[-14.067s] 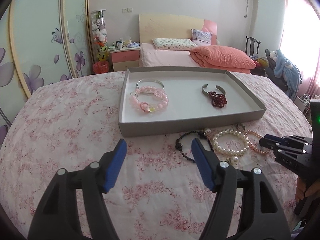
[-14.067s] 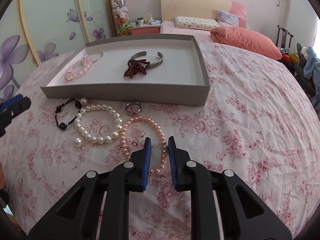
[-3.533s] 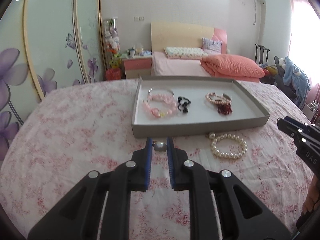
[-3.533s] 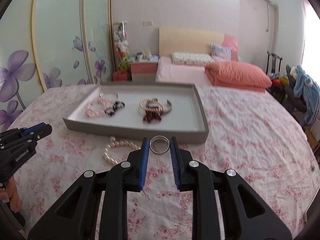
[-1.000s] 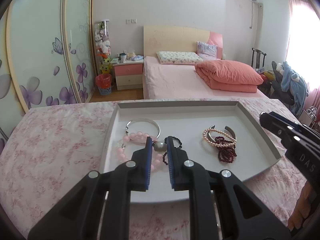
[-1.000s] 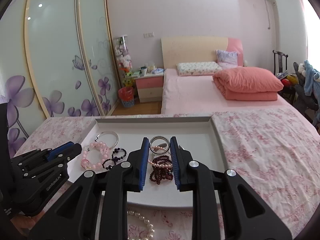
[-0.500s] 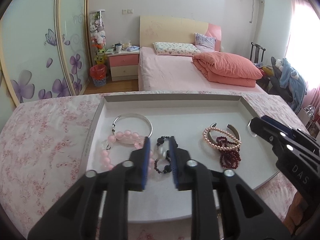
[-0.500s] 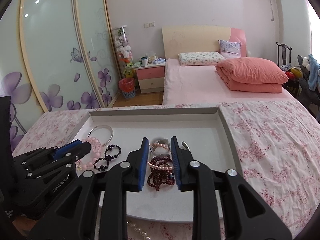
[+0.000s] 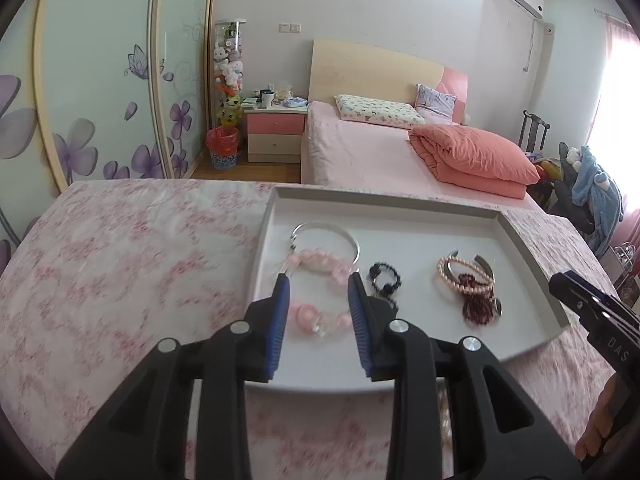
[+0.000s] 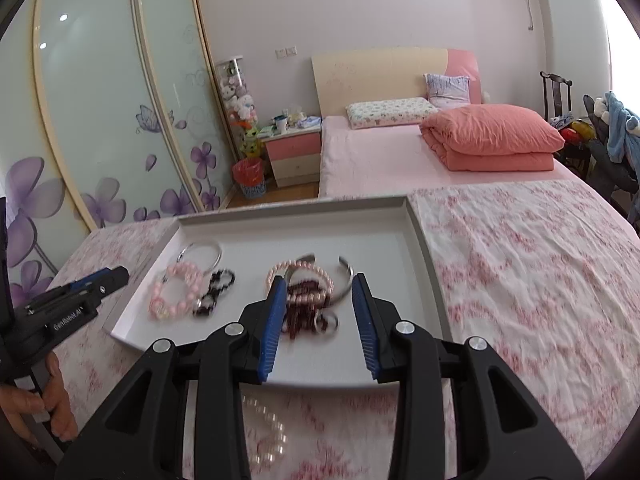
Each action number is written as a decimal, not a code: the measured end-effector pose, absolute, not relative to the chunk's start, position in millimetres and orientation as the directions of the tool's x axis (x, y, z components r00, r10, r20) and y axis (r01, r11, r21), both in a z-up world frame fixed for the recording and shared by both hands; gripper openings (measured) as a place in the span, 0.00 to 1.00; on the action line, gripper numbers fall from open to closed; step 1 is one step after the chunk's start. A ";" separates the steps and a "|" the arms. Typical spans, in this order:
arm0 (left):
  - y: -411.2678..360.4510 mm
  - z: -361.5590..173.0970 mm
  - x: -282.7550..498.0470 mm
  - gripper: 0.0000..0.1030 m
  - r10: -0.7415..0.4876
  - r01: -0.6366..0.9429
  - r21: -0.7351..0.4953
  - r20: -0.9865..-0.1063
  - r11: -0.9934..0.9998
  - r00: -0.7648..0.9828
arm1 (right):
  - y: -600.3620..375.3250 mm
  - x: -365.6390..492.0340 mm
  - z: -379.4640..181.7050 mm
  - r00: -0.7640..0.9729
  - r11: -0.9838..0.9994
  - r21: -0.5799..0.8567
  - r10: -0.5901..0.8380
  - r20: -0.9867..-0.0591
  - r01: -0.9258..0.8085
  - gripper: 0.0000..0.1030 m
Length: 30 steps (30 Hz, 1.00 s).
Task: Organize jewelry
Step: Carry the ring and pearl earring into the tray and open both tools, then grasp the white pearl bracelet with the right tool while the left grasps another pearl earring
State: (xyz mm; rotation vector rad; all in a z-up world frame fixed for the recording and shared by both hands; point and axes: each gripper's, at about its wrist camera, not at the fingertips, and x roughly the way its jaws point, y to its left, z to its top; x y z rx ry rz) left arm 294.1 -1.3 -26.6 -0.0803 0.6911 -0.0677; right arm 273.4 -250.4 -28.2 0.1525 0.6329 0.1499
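Note:
A grey tray [image 9: 532,248] on the floral tablecloth holds a silver bangle [image 9: 325,229], a pink bead bracelet [image 9: 320,261], a black bead bracelet [image 9: 384,276], a pink pearl bracelet [image 9: 460,280], a silver cuff and dark red beads [image 9: 478,308]. My left gripper [image 9: 318,300] is open and empty above the pink bracelet. My right gripper [image 10: 318,300] is open above the dark red beads [image 10: 304,312]; a silver ring [image 10: 326,322] lies in the tray [image 10: 420,232] between its fingers. White pearls [image 10: 268,428] lie on the cloth in front of the tray.
The table carries a pink floral cloth [image 9: 120,264]. Behind it stand a bed with an orange quilt [image 9: 472,160], a nightstand [image 9: 276,136] and sliding wardrobe doors [image 9: 100,80]. The other gripper shows at each view's edge [image 9: 592,316] [image 10: 68,300].
Both grippers have opened. The left has let go of the pearl bead and the right has let go of the silver ring, which now lies in the tray.

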 end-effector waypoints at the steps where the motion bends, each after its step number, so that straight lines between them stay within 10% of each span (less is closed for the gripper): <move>1: 1.7 -26.9 288.7 0.32 -0.089 0.035 -0.098 -0.635 0.995 0.767 | -249.2 269.0 -30.5 0.786 0.978 0.184 0.191 -0.587 -0.101 0.35; 30: -1.5 -58.1 233.5 0.55 -0.123 0.093 -0.081 -0.712 0.992 0.691 | -212.7 232.4 -85.4 0.609 0.975 0.027 0.159 -0.777 -0.220 0.10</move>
